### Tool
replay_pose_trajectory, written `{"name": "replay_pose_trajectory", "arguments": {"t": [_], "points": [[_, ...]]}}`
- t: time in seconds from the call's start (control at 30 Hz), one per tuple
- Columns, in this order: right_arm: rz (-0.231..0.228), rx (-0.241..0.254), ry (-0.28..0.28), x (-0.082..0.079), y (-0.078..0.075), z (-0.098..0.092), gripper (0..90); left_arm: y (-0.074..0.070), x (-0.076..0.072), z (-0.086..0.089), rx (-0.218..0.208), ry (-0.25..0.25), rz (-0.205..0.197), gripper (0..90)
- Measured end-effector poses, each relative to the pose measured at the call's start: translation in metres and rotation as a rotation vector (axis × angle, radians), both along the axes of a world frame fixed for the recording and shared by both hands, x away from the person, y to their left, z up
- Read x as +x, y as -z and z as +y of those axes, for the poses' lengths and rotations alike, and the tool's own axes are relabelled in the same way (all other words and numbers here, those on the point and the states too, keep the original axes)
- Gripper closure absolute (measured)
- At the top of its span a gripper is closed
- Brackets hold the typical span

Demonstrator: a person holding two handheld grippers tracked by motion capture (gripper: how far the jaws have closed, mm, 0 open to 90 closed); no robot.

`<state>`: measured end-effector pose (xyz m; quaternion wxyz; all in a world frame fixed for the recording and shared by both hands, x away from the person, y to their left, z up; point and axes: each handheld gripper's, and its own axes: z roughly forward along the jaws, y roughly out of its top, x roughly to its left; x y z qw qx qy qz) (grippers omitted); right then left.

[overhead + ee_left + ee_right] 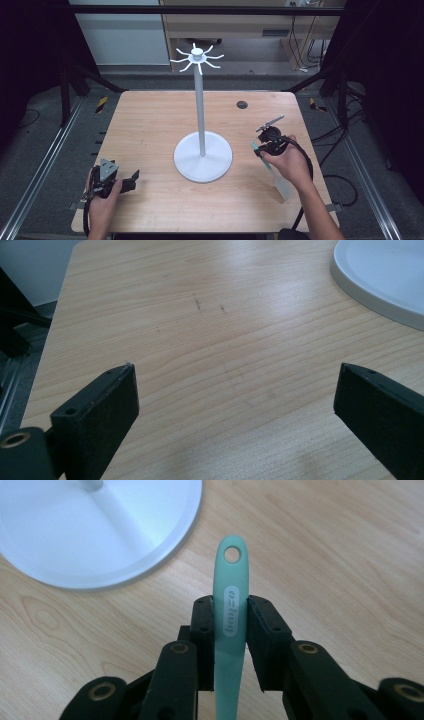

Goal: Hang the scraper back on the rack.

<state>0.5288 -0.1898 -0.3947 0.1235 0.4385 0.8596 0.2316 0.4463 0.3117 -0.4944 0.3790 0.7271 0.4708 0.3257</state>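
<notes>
Spatula is the thing in hand: a slim utensil with a mint-green handle, clamped in the right tool, whose two black jaws press on either side of the handle just below its hanging hole. In the high view the right tool sits in the person's right hand to the right of the white stand, with the spatula running back under the hand and its pale, broad blade end low over the table near the front edge. It looks light and thin, so weight should be no trouble; the worry is more likely twist, since a long flat piece held near one end can swing or pivot between the pads. The handle looks smooth, probably plastic or silicone, so it may slip if the grip loosens, and the blade probably flexes. The present hold near the hole seems sensible, as it leaves the hole clear of the jaws, presumably for one of the hooks at the top of the stand. The left tool rests low over bare wood at the left, jaws wide apart with nothing between them; in the high view the left tool lies well apart from the stand's round base.
</notes>
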Motion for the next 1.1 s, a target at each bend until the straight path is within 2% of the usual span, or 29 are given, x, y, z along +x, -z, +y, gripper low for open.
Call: {"name": "replay_pose_trajectory", "arguments": {"t": [0.27,0.53,1.1], "points": [[-0.074,0.046,0.006,0.000,-0.027,-0.007,74.3,0.000,0.000,0.001,-0.005,-0.003,-0.003,3.9],[-0.159,0.072,0.008,0.001,-0.052,-0.009,74.3,-0.001,0.000,0.002,-0.011,-0.006,-0.007,3.9],[-0.239,0.147,-0.004,0.006,-0.067,-0.001,74.3,-0.001,0.000,0.003,-0.010,-0.006,-0.007,4.0]]}}
